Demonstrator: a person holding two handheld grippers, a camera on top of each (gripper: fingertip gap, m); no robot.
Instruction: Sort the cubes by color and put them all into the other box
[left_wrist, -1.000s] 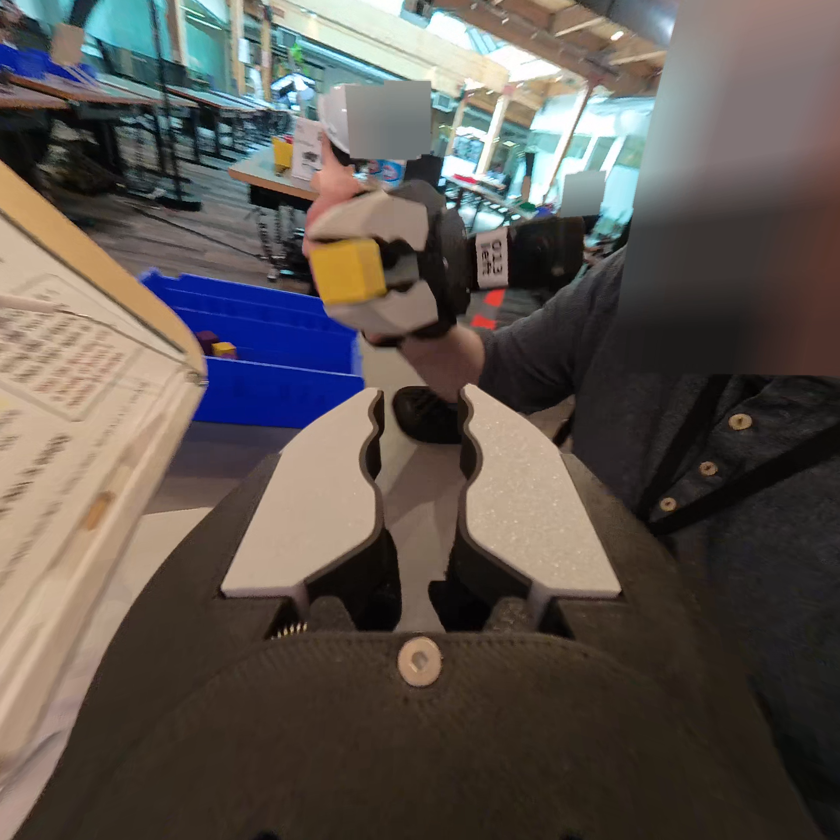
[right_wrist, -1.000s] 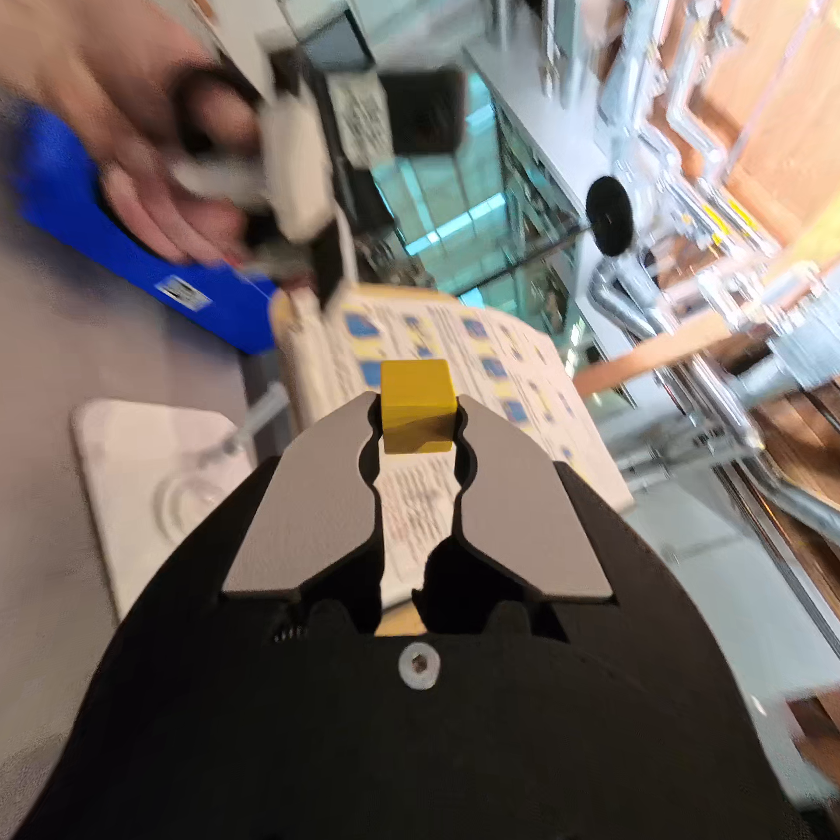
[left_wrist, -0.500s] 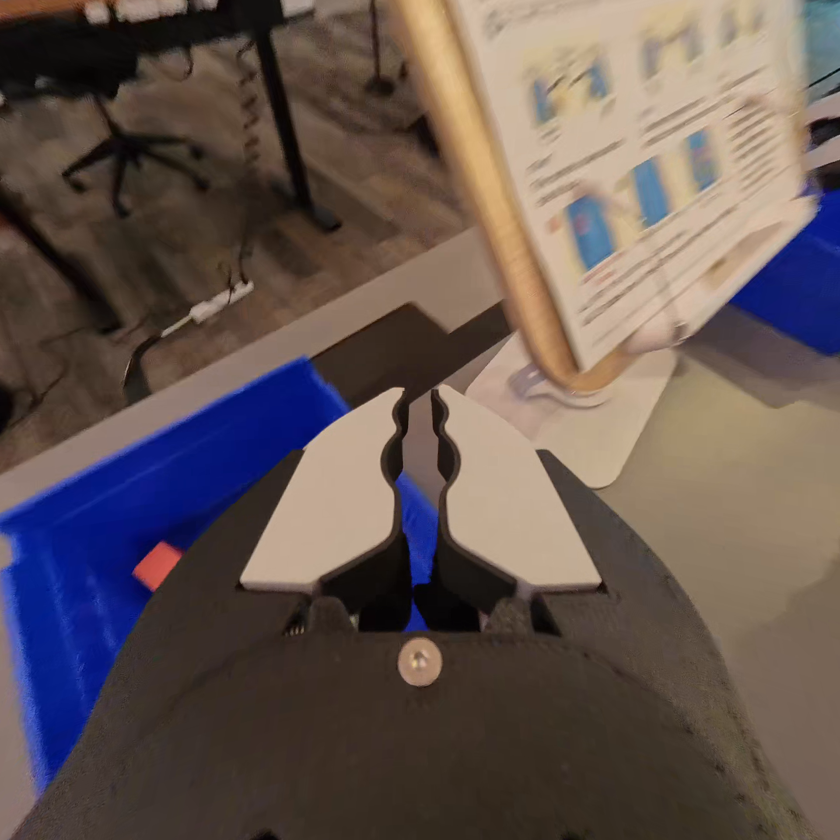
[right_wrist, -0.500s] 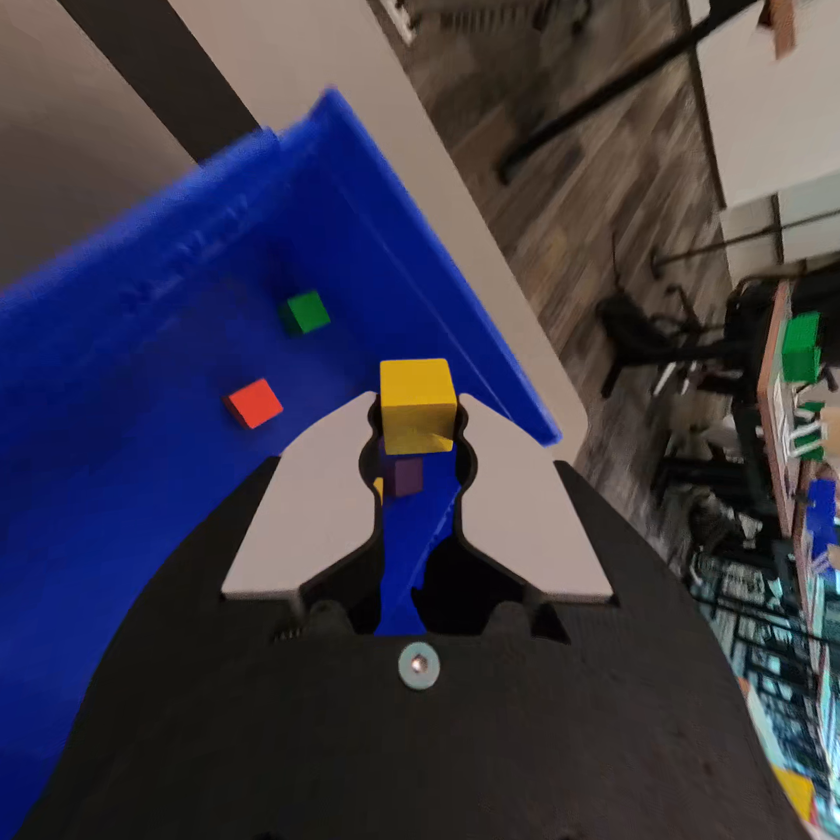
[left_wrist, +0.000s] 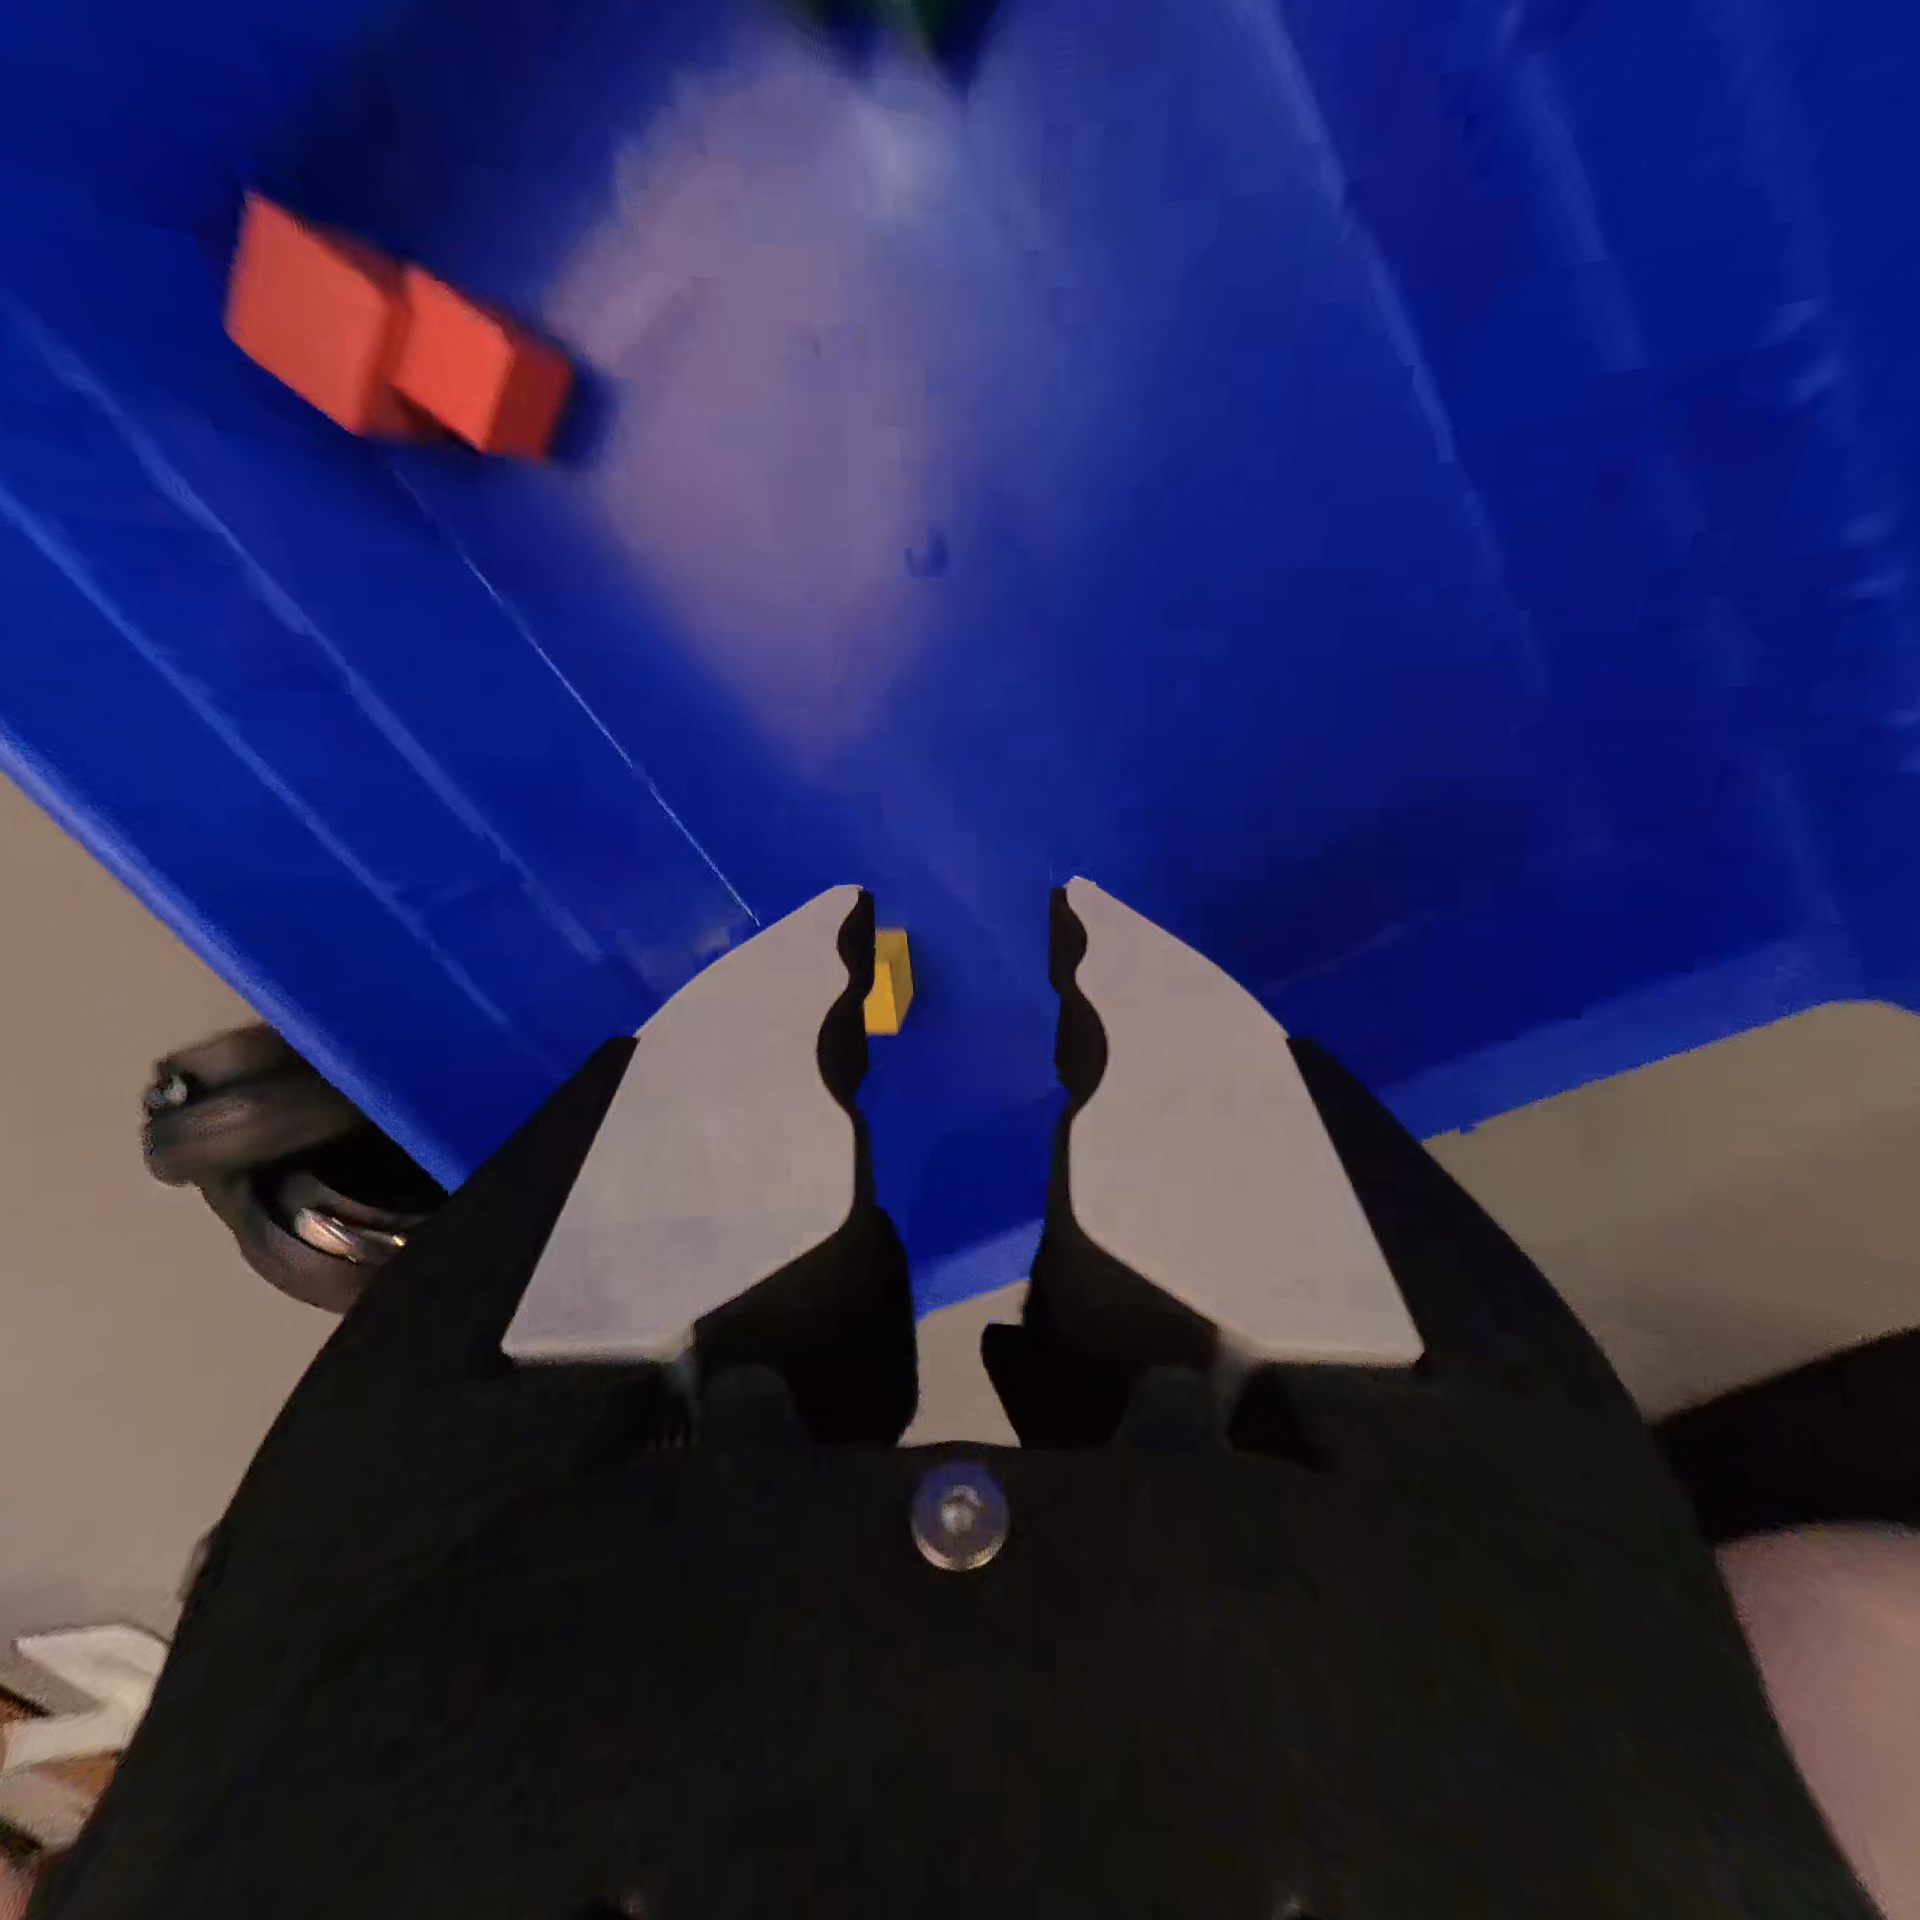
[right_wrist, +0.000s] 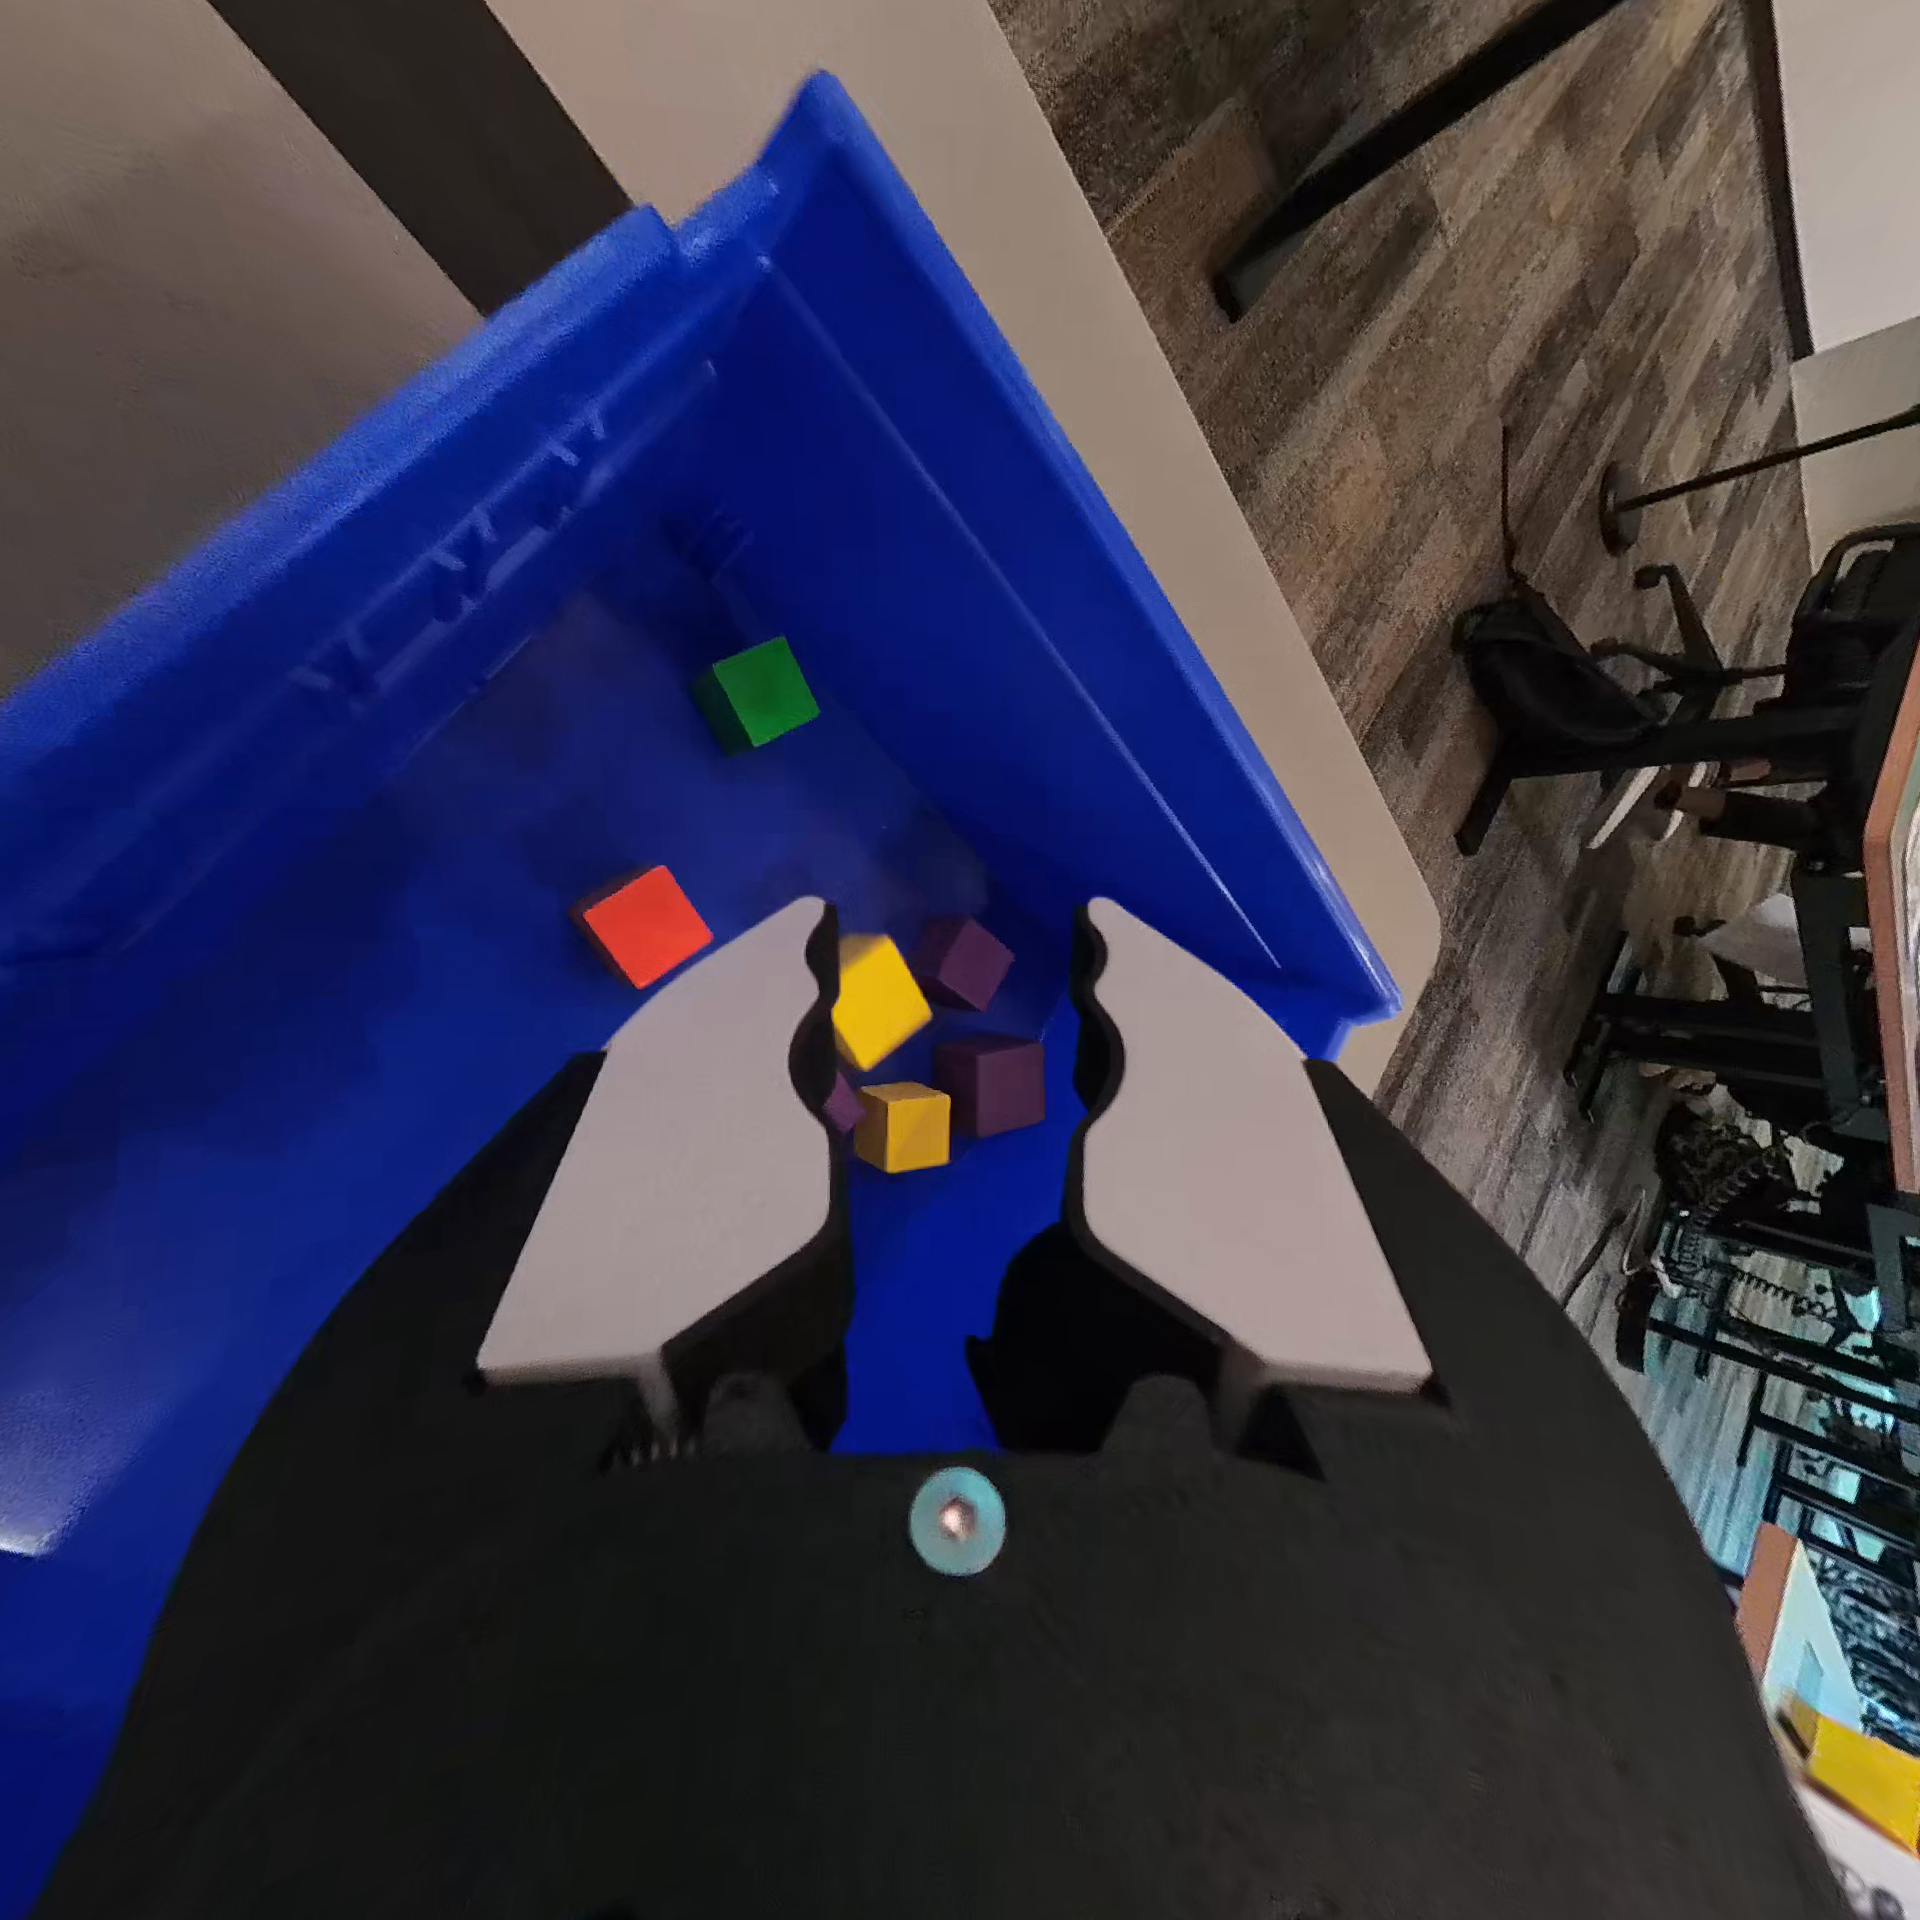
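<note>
On the beige table (right_wrist: 156, 260), the blue box (right_wrist: 1039, 520) holds green, red, yellow and purple cubes; both claws gape, gripping nothing.

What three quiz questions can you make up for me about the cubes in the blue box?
1. True or false: a green cube lies in the blue box.
2. Is the right gripper squeezing a cube? A) yes B) no, its fingers stand apart
3. Fill in: the cube left of its fingers is ____.

Key: 1 true; 2 B; 3 red.
</note>
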